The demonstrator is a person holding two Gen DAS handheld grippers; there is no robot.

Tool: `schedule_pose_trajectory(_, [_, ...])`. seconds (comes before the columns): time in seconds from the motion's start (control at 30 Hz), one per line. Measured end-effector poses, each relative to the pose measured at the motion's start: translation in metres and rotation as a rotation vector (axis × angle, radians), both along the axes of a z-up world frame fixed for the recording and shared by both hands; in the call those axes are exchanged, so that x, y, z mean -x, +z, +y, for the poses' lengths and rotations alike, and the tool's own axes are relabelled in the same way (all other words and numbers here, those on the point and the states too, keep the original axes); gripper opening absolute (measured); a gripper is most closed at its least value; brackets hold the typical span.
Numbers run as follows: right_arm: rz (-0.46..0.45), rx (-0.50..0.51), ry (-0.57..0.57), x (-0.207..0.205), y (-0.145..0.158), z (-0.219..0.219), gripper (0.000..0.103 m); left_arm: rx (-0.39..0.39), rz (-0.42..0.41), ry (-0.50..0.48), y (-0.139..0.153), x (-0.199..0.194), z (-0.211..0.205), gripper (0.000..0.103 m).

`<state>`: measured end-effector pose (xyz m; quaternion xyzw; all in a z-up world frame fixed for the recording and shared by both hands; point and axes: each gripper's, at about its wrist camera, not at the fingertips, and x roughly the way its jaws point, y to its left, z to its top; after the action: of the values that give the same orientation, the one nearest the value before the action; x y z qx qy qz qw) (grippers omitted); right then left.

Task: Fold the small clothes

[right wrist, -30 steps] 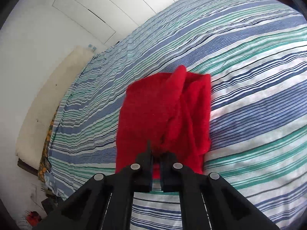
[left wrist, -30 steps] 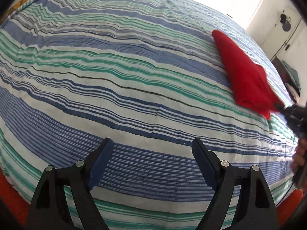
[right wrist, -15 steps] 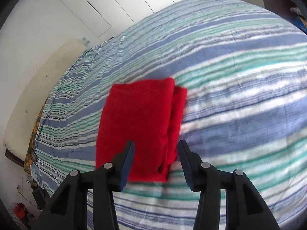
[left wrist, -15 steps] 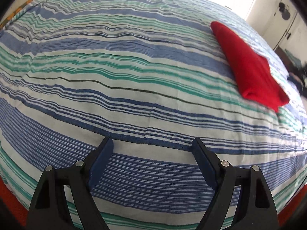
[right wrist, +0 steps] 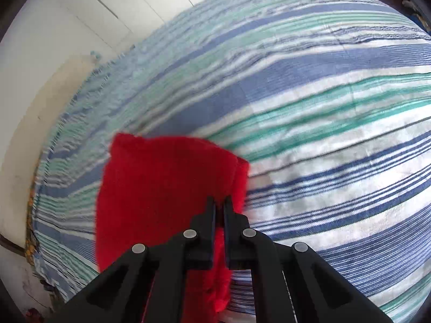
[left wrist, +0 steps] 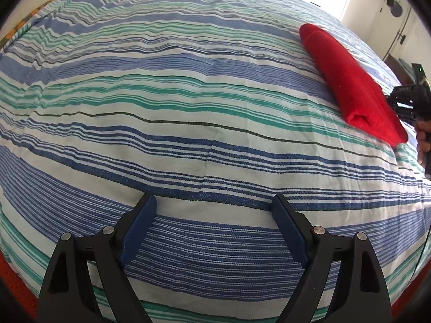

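Red folded garment (right wrist: 161, 196) pinched by right gripper (right wrist: 219, 204); left gripper (left wrist: 212, 210) spread, empty

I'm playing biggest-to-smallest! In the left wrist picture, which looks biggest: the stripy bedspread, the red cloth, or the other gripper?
1. Stripy bedspread, filling most of the view.
2. Red cloth.
3. Right gripper, only partly visible at the edge, so its true size is unsure.

The left gripper (left wrist: 212, 215) hovers over the striped bedspread (left wrist: 161, 123) with its blue-padded fingers (left wrist: 138, 223) spread wide — nothing between them. Well apart, toward the far right, a folded red garment (left wrist: 350, 80) lies on the bed. At its near end the right gripper (left wrist: 404, 102) meets the cloth, a hand (left wrist: 423, 140) behind it — its jaws too small to read.
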<state>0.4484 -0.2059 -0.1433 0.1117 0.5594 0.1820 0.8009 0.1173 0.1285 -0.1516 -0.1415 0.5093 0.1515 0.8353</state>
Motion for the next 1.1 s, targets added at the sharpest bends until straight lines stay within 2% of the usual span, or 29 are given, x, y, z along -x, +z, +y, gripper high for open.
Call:
schedule_pose_trajectory(0.03, [0.003, -0.014, -0.013, 0.000, -0.002, -0.002, 0.006, 0.005, -0.003, 0.000, 0.001, 0.001, 0.001, 0.087])
schedule_pose_trajectory(0.1, [-0.024, -0.052, -0.040, 0.005, 0.007, -0.007, 0.021, 0.019, -0.005, 0.008, 0.003, 0.004, 0.003, 0.088])
schedule_pose_trajectory(0.17, [-0.095, -0.034, -0.029, 0.018, 0.028, -0.008, 0.028, 0.023, -0.003, 0.010, 0.002, 0.004, 0.004, 0.088])
schedule_pose_trajectory(0.27, [-0.225, -0.010, 0.070, 0.055, 0.064, 0.001, 0.028, 0.003, 0.009, 0.010, 0.001, 0.002, 0.001, 0.088])
schedule_pose_trajectory(0.37, [-0.276, -0.062, 0.181, 0.097, 0.079, 0.017, 0.028, -0.006, 0.019, 0.011, 0.001, 0.002, -0.002, 0.088])
schedule_pose_trajectory(0.47, [-0.235, -0.012, 0.243, 0.114, 0.055, 0.044, 0.028, -0.004, 0.026, 0.009, 0.001, 0.002, -0.001, 0.088])
schedule_pose_trajectory(0.53, [-0.113, 0.071, 0.223, 0.113, 0.011, 0.045, 0.028, -0.003, 0.032, 0.007, 0.002, 0.003, -0.001, 0.088])
schedule_pose_trajectory(0.57, [-0.088, 0.058, 0.199, 0.113, -0.003, 0.041, 0.028, -0.005, 0.034, 0.005, 0.002, 0.003, 0.000, 0.088])
schedule_pose_trajectory(0.63, [-0.128, 0.021, 0.177, 0.116, -0.003, 0.034, 0.027, -0.008, 0.034, 0.002, 0.002, 0.005, 0.000, 0.088])
schedule_pose_trajectory(1.0, [-0.145, 0.034, 0.168, 0.122, -0.005, 0.035, 0.028, -0.024, 0.048, 0.001, 0.002, 0.005, -0.001, 0.088])
schedule_pose_trajectory(1.07, [-0.156, 0.041, 0.181, 0.123, -0.003, 0.033, 0.028, -0.003, 0.062, 0.015, 0.008, 0.003, 0.000, 0.086])
schedule_pose_trajectory(1.1, [-0.154, 0.051, 0.195, 0.125, 0.000, 0.030, 0.028, 0.035, 0.042, 0.023, 0.016, 0.003, 0.003, 0.086])
